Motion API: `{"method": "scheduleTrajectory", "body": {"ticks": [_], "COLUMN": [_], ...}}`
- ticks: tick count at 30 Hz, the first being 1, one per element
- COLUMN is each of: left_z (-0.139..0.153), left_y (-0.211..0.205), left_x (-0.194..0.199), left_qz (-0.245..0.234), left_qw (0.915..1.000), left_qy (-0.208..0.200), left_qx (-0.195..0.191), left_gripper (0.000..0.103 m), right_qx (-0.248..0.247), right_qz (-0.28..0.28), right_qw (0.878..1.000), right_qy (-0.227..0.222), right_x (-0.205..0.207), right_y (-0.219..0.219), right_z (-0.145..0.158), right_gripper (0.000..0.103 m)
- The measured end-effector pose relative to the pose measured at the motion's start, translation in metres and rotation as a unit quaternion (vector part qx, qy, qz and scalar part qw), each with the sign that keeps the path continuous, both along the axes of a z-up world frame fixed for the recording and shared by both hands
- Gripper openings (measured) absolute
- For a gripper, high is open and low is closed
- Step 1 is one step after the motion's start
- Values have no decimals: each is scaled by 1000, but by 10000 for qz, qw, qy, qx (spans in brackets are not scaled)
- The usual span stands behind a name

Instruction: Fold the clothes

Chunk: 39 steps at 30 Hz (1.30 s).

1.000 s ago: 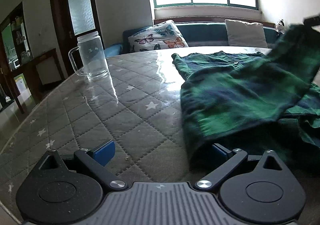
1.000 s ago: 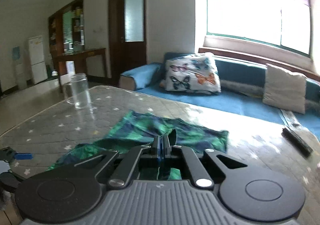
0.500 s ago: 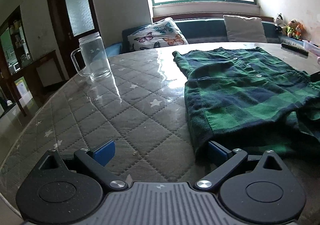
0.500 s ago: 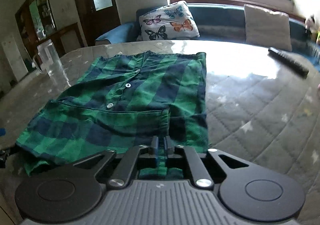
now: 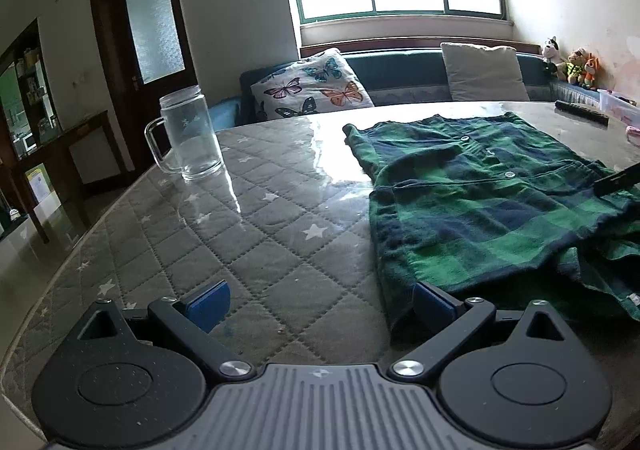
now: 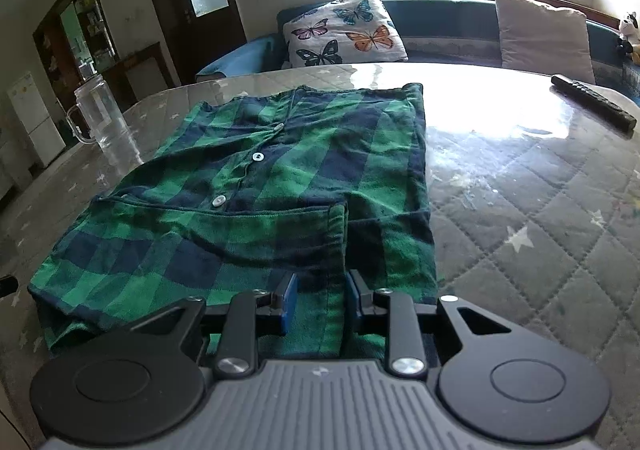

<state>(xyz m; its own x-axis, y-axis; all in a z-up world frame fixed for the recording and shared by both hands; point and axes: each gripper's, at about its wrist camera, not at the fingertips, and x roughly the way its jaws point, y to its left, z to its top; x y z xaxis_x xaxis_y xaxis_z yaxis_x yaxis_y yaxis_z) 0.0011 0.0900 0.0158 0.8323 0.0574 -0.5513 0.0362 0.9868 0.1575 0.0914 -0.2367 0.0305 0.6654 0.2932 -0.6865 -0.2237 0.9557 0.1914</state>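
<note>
Where folded, shirt (image 6: 248, 201) beneath right hand-held gripper (image 6: 318, 300).

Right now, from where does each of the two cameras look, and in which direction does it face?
Left wrist: sits on the left tool, low at the table's near edge, facing the window; its open blue pads show, the shirt lies to its right.
Right wrist: sits on the right tool, facing across the shirt toward the sofa; its fingers stand apart over the cloth.
Shared: shirt, glass mug, butterfly pillow, remote.
</note>
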Motion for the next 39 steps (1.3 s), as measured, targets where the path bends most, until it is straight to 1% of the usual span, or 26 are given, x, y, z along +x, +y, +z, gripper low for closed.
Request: {"method": "scheduleTrajectory", "body": {"ticks": [1, 2, 3, 6, 11, 14, 18, 20, 22, 24, 25, 26, 27, 28, 29, 31, 32, 34, 35, 38, 39], "left_z": [0, 0, 0, 1, 3, 4, 6, 9, 12, 15, 15, 16, 16, 15, 13, 8, 5, -3, -8, -22, -25], "left_y": [0, 0, 0, 0, 0, 0, -3, -6, -10, -14, -17, -20, -25, -30, -35, -43, -46, -49, -51, -49, -46], "left_x": [0, 1, 1, 3, 7, 9, 16, 21, 28, 37, 43, 49, 55, 60, 66, 77, 82, 93, 99, 114, 116], "left_qz": [-3, 1, 5, 7, 3, 0, -42, -120, -259, -437, -530, -625, -739, -827, -928, -1084, -1170, -1294, -1331, -1240, -1221], "left_qw": [10000, 10000, 10000, 10000, 9999, 9999, 9997, 9996, 9993, 9986, 9981, 9976, 9968, 9961, 9953, 9937, 9925, 9907, 9902, 9914, 9916], "left_qy": [-5, -15, -25, -58, -114, -148, -195, -223, -244, -259, -247, -233, -207, -186, -158, -50, 14, 142, 202, 369, 370], "left_qx": [-8, -11, -13, -25, -49, -64, -115, -126, -134, -156, -180, -203, -218, -229, -243, -295, -351, -382, -360, -191, -201], "left_gripper": [99, 99, 99, 99, 99, 99, 97, 87, 81, 75, 69, 61, 58, 55, 49, 42, 36, 29, 28, 26, 26], "right_qx": [-15, -64, -131, -204, -191, -291, -273, -313, -359, -416, -448, -470, -496, -528, -561, -649, -619, -542, -542, -527, -516], "right_qz": [7, -1, -3, 15, -95, -252, -422, -449, -477, -470, -448, -434, -425, -415, -406, -446, -467, -493, -486, -471, -467], "right_qw": [10000, 10000, 9999, 9996, 9981, 9975, 9983, 9983, 9978, 9970, 9967, 9968, 9970, 9971, 9971, 9965, 9966, 9969, 9970, 9971, 9972], "right_qy": [-29, -46, -62, -204, -580, -593, -286, -199, -275, -455, -502, -485, -426, -369, -313, -297, -288, -272, -271, -275, -278], "right_x": [1, 1, 1, -5, -25, -29, -20, -16, -15, -16, -17, -16, -14, -13, -12, -12, -12, -12, -12, -12, -13], "right_y": [1, 3, 5, 7, 3, 0, -6, -6, -5, -3, -2, -2, -1, -1, 0, 0, -1, -3, -4, -5, -5], "right_z": [-1, -1, 0, 8, 37, 37, 17, 9, 10, 17, 19, 18, 15, 12, 8, 2, 1, 0, 0, -2, -2], "right_gripper": [25, 21, 9, 5, 5, 5, 5, 5, 5, 5, 5, 5, 5, 6, 6, 7, 7, 7, 7, 7, 7]}}
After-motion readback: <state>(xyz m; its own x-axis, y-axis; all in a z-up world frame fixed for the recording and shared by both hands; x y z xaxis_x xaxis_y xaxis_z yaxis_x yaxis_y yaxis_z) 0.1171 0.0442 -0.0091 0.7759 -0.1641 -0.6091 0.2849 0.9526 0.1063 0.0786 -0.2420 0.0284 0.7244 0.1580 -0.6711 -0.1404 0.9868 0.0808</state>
